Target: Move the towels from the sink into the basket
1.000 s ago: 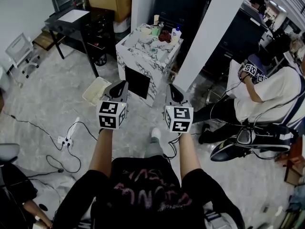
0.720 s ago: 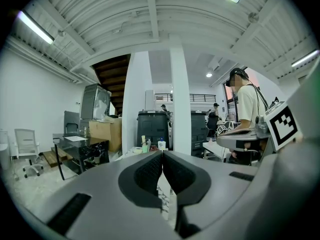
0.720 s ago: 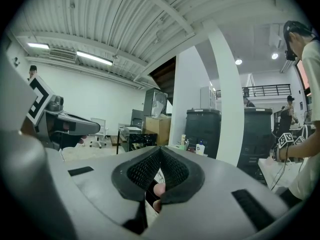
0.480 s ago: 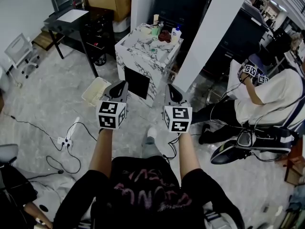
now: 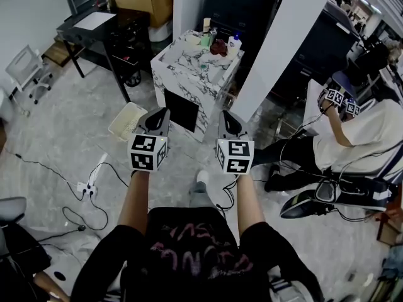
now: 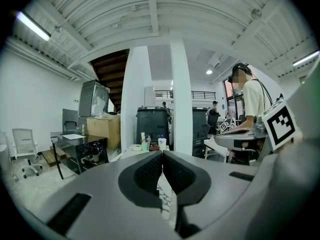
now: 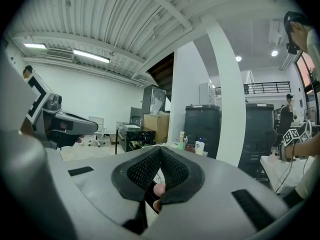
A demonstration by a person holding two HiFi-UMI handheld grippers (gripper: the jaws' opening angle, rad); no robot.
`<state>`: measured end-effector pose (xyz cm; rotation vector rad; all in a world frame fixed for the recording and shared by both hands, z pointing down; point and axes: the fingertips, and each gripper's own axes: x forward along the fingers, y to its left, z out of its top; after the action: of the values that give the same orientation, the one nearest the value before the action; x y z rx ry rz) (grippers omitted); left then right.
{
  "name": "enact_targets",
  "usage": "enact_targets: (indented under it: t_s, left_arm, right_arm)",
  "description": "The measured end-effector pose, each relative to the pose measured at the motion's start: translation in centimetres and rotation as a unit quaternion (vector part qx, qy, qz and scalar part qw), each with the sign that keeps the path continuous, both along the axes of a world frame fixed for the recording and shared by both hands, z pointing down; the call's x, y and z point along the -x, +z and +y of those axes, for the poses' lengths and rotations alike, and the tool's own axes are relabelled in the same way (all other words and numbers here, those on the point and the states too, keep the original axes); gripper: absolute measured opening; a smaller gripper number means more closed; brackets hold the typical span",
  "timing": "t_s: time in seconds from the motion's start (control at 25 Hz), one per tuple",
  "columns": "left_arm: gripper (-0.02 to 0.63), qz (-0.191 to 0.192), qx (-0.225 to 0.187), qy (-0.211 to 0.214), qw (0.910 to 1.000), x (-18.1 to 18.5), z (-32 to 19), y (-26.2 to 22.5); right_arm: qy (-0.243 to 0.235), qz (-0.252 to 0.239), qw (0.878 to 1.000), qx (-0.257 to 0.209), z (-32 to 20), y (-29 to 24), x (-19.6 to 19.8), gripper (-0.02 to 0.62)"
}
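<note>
Sink unit: a marble-patterned block (image 5: 189,74) stands far centre on the floor, well apart from both grippers. Bottles (image 5: 221,43) crowd its far edge.
Basket: pale and open-topped (image 5: 127,119), it sits on the floor just left of the sink unit's near corner.
Towels: they should lie in the basin on top of the sink unit. From here I cannot pick them out against the marble, and no view looks down into the basin.
Handling: as cloth they are probably light, limp and not fragile. If wet they would be heavier and clingy. A raised fold or the bunched middle looks the best place to pinch, since a flat edge gives the pads little to bite. Taken by a corner, the rest would likely trail over the rim.
Left gripper: (image 5: 161,112) held out in front of the person and aimed at the sink unit. Its jaws are pressed fully together with nothing between them.
Right gripper: (image 5: 227,115) level with the left and just right of it. Its pads meet at the tip and hold nothing.
Head view only: shows the floor layout, with the basket beside the sink unit and the gap left to cross.
Gripper views only: show the ribbed pads (image 6: 150,170) closed up tight, and the bottles seen level rather than from above. The basket is out of sight in both.
</note>
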<state>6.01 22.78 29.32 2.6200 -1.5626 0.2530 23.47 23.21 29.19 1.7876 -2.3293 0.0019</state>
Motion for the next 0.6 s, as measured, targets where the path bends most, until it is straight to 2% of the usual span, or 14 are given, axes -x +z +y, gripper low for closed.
enact_targets:
  t_s: [0.36, 0.6]
  left_arm:
    - [0.017, 0.001, 0.008, -0.010, 0.9999, -0.5, -4.2, 0.6]
    - [0.017, -0.003, 0.013, -0.013, 0.9998, -1.7, -8.9, 1.0]
  right_arm:
    - [-0.007, 0.001, 1.000, 0.011, -4.4, 0.9, -0.6, 0.015]
    - [-0.009, 0.004, 1.000, 0.014, -9.1, 1.4, -1.9, 0.015]
